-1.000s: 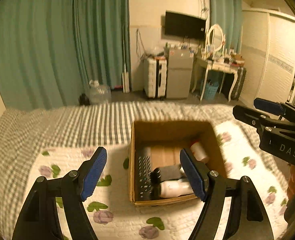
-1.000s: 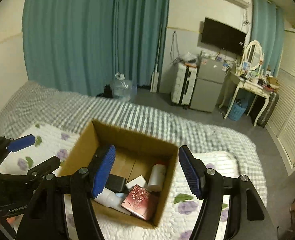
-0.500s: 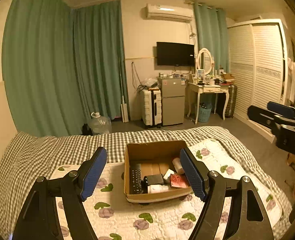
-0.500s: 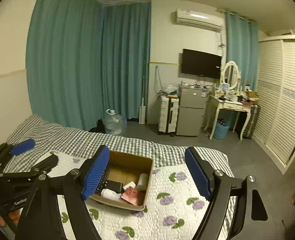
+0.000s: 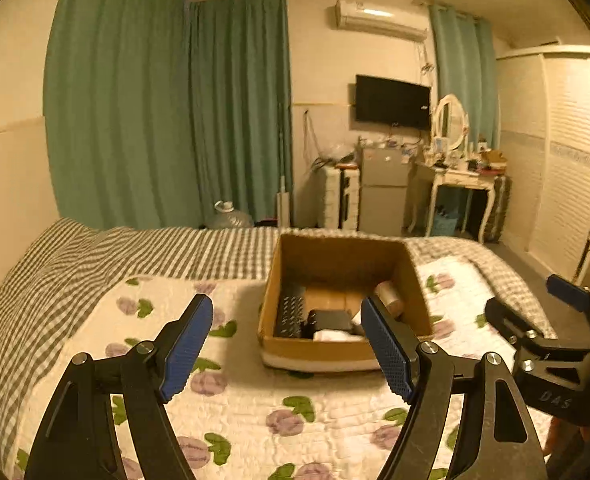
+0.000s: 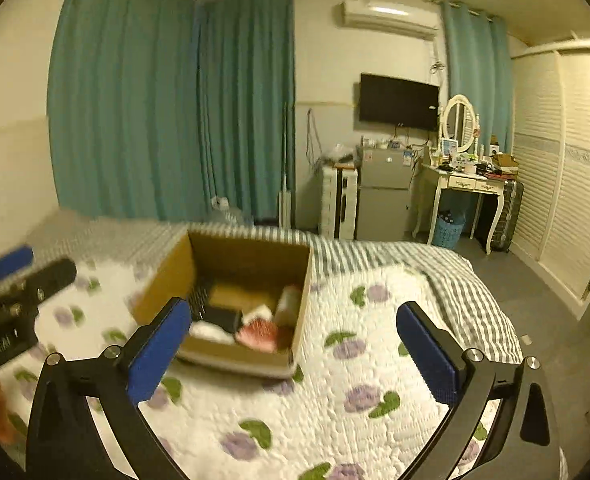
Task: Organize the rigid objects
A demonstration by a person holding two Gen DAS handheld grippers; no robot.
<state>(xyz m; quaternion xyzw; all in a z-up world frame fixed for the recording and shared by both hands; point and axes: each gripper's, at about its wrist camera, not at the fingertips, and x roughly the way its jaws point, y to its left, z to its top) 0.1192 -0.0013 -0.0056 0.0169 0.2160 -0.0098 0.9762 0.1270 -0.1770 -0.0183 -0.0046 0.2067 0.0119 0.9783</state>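
You can read only one word. The letters "DAS" stand on the black body of your right gripper (image 5: pixel 535 320), seen low at the right edge of the left wrist view. Your left gripper (image 6: pixel 23 268) has white letters too, but they are too blurry to read.

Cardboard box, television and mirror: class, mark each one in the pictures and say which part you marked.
Cardboard box (image 5: pixel 319 349): left wrist view, near outer wall.
Television (image 6: pixel 399 101): right wrist view, screen centre.
Mirror (image 6: pixel 459 122): right wrist view, oval glass.
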